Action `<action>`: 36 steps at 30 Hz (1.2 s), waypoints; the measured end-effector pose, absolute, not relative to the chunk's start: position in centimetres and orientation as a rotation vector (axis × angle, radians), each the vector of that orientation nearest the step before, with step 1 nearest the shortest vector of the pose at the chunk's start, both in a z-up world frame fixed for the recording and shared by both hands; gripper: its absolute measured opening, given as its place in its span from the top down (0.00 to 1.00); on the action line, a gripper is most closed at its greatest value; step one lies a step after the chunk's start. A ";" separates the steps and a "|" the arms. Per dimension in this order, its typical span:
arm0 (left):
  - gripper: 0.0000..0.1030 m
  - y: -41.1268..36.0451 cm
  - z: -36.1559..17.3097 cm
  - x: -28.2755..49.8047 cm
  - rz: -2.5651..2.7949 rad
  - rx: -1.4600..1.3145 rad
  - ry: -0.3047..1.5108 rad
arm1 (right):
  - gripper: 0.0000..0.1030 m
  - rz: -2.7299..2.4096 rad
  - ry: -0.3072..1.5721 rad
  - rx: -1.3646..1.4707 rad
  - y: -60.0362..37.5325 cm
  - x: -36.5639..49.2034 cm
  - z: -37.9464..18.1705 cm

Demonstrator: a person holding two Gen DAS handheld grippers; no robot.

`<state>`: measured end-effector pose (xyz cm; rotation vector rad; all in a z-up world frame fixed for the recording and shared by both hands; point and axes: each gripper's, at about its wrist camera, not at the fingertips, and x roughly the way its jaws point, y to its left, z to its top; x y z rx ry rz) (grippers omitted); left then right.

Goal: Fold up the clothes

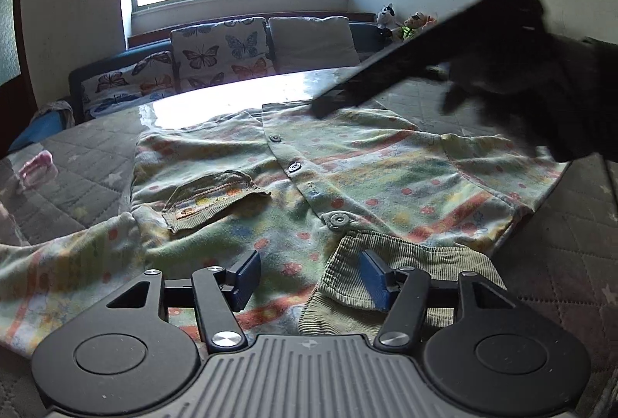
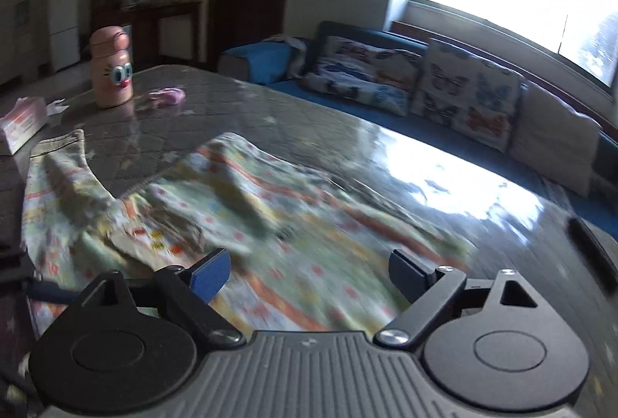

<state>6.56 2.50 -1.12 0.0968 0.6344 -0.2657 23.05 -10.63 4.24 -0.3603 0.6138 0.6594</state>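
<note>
Your left hand-held gripper (image 1: 309,279) hangs released just over the near edge of the shirt (image 1: 328,178), its blue pads apart with nothing between them; the right pad sits above the corduroy collar (image 1: 405,263), the left above the printed cloth. Your right hand-held gripper (image 2: 305,277) is spread wide and empty too, over the blurred shirt (image 2: 270,225), and in the left view it shows as a dark shape (image 1: 444,43) crossing above the far hem. The shirt lies front up on the desk (image 1: 96,155), buttoned down the middle, pocket (image 1: 216,201) left of the buttons, one sleeve (image 1: 58,263) trailing off to the left. To fold well, first smooth the body flat, since the cloth looks rumpled near the pocket. Pinch seams or the collar edge rather than loose middle cloth, so only one layer lifts. Take the trailing sleeve across the chest before folding the sides, and keep both grips level so the edge lands straight. The glossy desk may let the cloth slide, so move slowly.
</note>
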 end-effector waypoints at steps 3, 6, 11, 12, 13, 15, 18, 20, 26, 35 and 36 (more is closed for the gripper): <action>0.40 2.6 -1.2 6.6 -0.269 0.085 0.637 | 0.12 0.708 0.614 -0.398 -6.6 25.2 3.3; 0.39 2.6 -1.2 6.6 -0.265 0.085 0.637 | 0.12 0.737 0.617 -0.429 -3.2 27.5 2.0; 0.38 2.6 -1.3 6.7 -0.260 0.081 0.637 | 0.12 0.767 0.669 -0.423 0.0 31.0 0.0; 0.37 2.6 -1.3 6.7 -0.259 0.079 0.636 | 0.12 0.765 0.671 -0.437 0.3 31.4 -0.4; 0.37 2.6 -1.3 6.7 -0.259 0.078 0.636 | 0.12 0.760 0.673 -0.454 0.5 31.8 -0.8; 0.36 2.7 -1.3 6.7 -0.258 0.075 0.636 | 0.11 0.749 0.676 -0.453 0.3 32.5 -1.2; 0.36 2.7 -1.3 6.7 -0.259 0.071 0.636 | 0.11 0.698 0.671 -0.445 -0.4 34.0 -1.3; 0.35 2.8 -1.3 6.7 -0.262 0.067 0.636 | 0.11 0.651 0.661 -0.451 -0.8 35.0 -1.4; 0.33 3.0 -1.3 6.6 -0.265 0.059 0.637 | 0.12 0.555 0.646 -0.417 -2.7 36.6 -0.6; 0.31 3.0 -1.3 6.7 -0.263 0.053 0.638 | 0.10 0.658 0.702 -0.421 -2.3 35.6 -1.6; 0.30 3.0 -1.3 6.7 -0.263 0.051 0.639 | 0.11 0.636 0.702 -0.409 -2.6 35.8 -1.7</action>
